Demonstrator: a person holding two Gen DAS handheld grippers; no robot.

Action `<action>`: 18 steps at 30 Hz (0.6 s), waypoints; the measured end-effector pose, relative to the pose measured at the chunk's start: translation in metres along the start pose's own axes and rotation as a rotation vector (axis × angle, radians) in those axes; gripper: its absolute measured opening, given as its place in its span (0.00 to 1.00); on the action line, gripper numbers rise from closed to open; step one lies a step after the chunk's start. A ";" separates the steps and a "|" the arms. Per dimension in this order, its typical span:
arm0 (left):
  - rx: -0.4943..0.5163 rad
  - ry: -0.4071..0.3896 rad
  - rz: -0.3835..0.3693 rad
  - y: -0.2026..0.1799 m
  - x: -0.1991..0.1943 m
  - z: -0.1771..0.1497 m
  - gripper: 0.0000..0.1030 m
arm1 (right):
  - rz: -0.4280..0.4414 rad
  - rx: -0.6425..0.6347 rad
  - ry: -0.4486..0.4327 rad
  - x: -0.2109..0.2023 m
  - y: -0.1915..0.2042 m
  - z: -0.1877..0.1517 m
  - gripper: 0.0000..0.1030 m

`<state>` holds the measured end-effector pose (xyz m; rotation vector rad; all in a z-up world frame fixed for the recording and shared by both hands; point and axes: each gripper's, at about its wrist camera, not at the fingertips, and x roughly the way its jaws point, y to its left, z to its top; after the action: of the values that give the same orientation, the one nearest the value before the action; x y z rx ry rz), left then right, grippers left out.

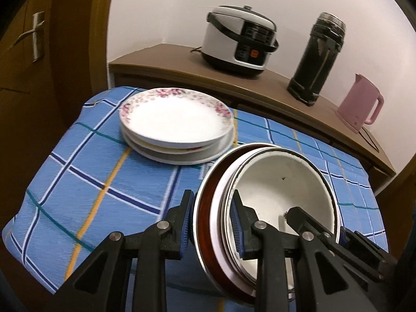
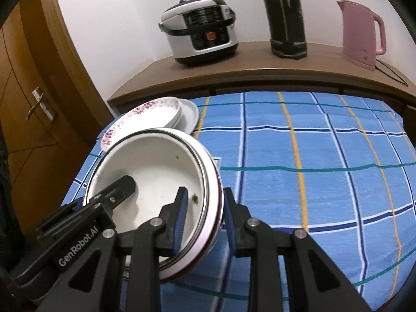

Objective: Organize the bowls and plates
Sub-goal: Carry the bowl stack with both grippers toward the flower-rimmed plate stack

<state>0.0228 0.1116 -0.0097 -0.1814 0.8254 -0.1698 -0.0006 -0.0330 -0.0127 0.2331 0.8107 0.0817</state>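
A nested stack of bowls [image 1: 283,182], white enamel inside with dark rims and a reddish outer one, hangs tilted above the blue checked tabletop [image 1: 104,182]. A stack of white plates [image 1: 176,124] with pink floral rims, perhaps three, lies flat near the tabletop's far left corner, just beyond the bowls.

I see both views evenly lit by soft indoor light from overhead, a little warm. The wall [image 1: 169,13] reads bright but not blown out. Glare is mild: a pale sheen on the top plate [image 1: 174,119] and on the cooker [image 2: 200,33] lid. Shadows are soft and short, under the plates and under the bowls [image 2: 156,176]. Fisheye bending is strong: the worktop [image 2: 234,70] edge bows and the door [image 1: 31,52] curves. Black vignette fills the corners. Motion blur smears the cloth [image 1: 91,182] stripes and the flask [image 1: 317,57]; the near fingers [image 1: 187,223] stay sharper.
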 end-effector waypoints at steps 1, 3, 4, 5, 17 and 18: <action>-0.006 -0.001 0.005 0.004 0.000 0.001 0.29 | 0.003 -0.006 0.002 0.002 0.004 0.000 0.26; -0.012 -0.005 0.015 0.010 -0.002 0.002 0.29 | 0.012 -0.017 0.006 0.005 0.011 0.001 0.26; -0.016 -0.008 0.022 0.014 -0.003 0.003 0.29 | 0.016 -0.020 0.008 0.006 0.014 0.001 0.26; -0.021 -0.009 0.026 0.016 -0.003 0.004 0.29 | 0.020 -0.024 0.010 0.008 0.017 0.001 0.26; -0.064 -0.037 0.077 0.046 -0.013 0.013 0.29 | 0.071 -0.072 0.015 0.020 0.051 0.010 0.26; -0.064 -0.040 0.081 0.047 -0.014 0.013 0.29 | 0.074 -0.076 0.015 0.021 0.054 0.011 0.26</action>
<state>0.0273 0.1614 -0.0016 -0.2111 0.7977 -0.0638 0.0224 0.0206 -0.0079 0.1909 0.8126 0.1833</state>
